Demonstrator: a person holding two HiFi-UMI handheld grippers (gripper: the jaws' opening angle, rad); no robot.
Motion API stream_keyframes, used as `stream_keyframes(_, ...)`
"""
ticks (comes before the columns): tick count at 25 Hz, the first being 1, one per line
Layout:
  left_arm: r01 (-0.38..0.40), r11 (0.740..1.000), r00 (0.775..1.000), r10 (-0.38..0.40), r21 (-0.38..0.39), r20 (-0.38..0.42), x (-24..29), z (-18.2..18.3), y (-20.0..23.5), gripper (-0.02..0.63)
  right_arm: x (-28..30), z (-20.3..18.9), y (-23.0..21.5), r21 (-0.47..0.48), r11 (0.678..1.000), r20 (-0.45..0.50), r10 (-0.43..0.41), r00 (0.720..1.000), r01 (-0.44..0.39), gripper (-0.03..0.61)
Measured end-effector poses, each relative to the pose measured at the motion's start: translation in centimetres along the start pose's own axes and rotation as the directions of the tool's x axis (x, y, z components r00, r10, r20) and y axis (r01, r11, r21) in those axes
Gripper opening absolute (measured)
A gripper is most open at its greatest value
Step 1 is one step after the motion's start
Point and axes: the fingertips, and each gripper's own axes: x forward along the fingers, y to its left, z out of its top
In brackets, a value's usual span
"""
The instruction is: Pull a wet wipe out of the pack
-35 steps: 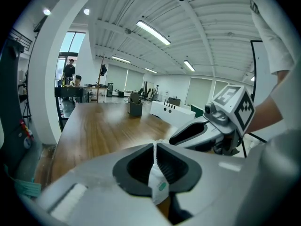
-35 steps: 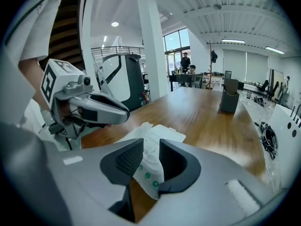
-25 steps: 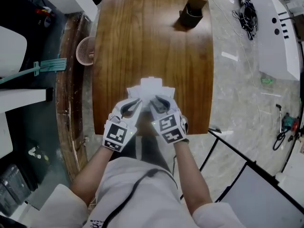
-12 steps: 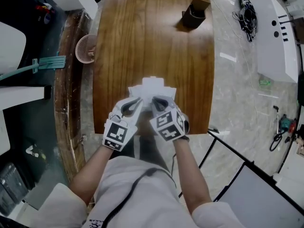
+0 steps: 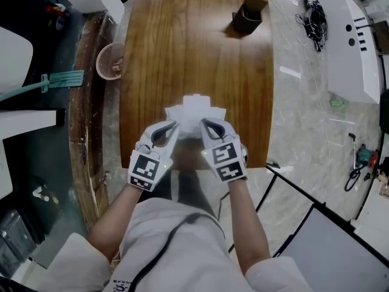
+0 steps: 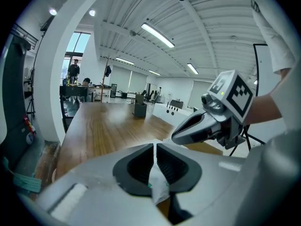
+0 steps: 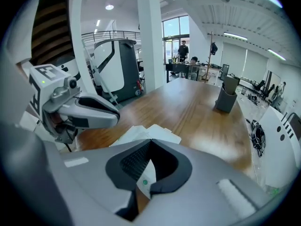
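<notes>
Draws left gripper [image 5: 172, 126] and right gripper [image 5: 206, 124] slightly wider apart than half a second ago; clamps each tight on a white edge of the pack [image 5: 196, 110]; holds pack over near end of table [image 5: 194, 41]; probably means opening under way, no wipe out yet.

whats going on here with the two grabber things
A person holds grey tongs in each hand over the near end of a long brown wooden table. The left tongs are shut on a thin white piece with green print, and the right tongs are shut on a white piece with a green dot. A flat white pile, apparently the wipe pack, lies on the table just beyond them.
</notes>
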Motion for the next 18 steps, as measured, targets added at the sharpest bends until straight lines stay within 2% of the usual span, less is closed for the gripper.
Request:
stream_keyframes(8, 0.003, 1.000, 1.000, -0.003, -0.002, 0.023, -0.7, 0.7, -0.7, 0.026, -2.4, 1.2, 0.1, 0.036, 0.999, 0.103, -0.015, 0.995, 0.011, 0.009)
stream_keyframes(18, -0.022, 1.000, 0.998, 0.021, 0.003, 0.066, -2.3, 2.1, -1.5, 0.025, -5.4, 2.5, 0.6, 0.061, 0.997, 0.219, -0.051, 0.974, 0.039, 0.008)
